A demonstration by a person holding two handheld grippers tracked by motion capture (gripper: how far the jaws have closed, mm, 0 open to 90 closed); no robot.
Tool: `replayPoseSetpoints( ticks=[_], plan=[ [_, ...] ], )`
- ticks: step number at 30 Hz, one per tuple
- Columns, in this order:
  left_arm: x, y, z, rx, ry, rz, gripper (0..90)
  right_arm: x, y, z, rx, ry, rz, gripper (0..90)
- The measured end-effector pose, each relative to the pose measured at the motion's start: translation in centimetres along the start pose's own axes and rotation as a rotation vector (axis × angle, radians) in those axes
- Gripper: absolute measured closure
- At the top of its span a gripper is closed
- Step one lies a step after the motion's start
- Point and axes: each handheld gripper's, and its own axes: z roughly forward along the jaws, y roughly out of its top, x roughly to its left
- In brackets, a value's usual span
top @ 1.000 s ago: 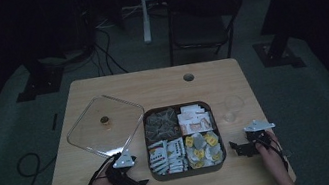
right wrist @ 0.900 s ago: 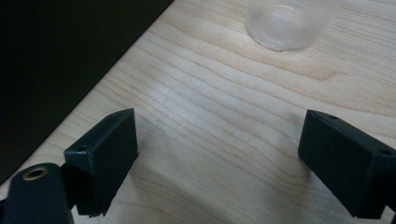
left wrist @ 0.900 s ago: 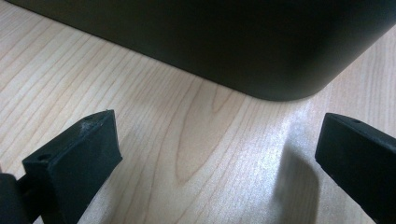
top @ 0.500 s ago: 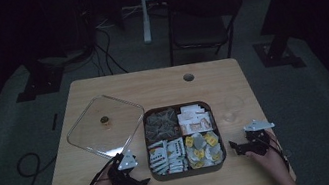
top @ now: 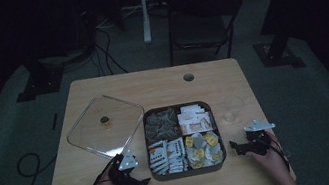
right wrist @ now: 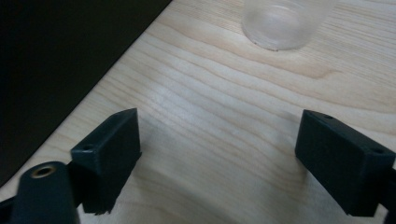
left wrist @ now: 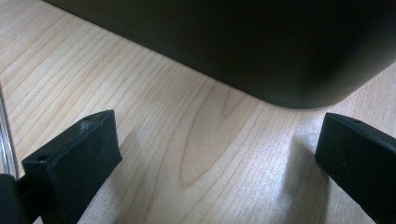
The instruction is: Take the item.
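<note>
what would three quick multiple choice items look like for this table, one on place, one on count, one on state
1. Where is the clear lid?
A. on the tray
B. left of the tray
C. on the chair

2. How many compartments has the tray?
A. two
B. four
C. six

3. How do the right gripper jaws stand?
A. apart, empty
B. shut on a packet
C. shut on the cup

Key: 1 B, it lies on the table beside the tray; 2 B, a cross divider makes four; 3 A, bare wood shows between the jaws.

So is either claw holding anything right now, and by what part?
Nothing is held. The left claw and right claw are both open over bare table.
</note>
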Motion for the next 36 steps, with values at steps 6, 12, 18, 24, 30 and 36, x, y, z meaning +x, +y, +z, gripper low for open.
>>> replayPoseSetpoints(
  ticks=[6,12,18,24,30,36],
  plan=[
    [0.0,0.0,0.0,-0.001,0.000,-0.001,0.3,-0.1,-0.3,-0.9,-0.008,-0.004,0.024,14.0],
    [0.0,0.0,0.0,-0.001,0.001,-0.002,0.3,0.1,0.4,-2.1,-0.038,0.012,0.030,14.1],
    [0.1,0.0,0.0,-0.002,-0.006,0.005,0.3,0.5,1.4,-2.8,-0.056,0.032,0.044,14.0],
    [0.1,-0.1,0.0,-0.002,-0.007,0.007,0.3,1.3,2.3,-3.3,-0.077,0.039,0.023,14.0],
    [0.1,0.0,0.0,-0.001,-0.006,0.006,0.2,1.7,3.6,-4.2,-0.134,0.079,0.041,14.0],
    [0.0,0.0,0.0,-0.001,-0.004,0.004,0.2,2.8,4.8,-4.7,-0.152,0.113,0.001,14.0]
  ],
)
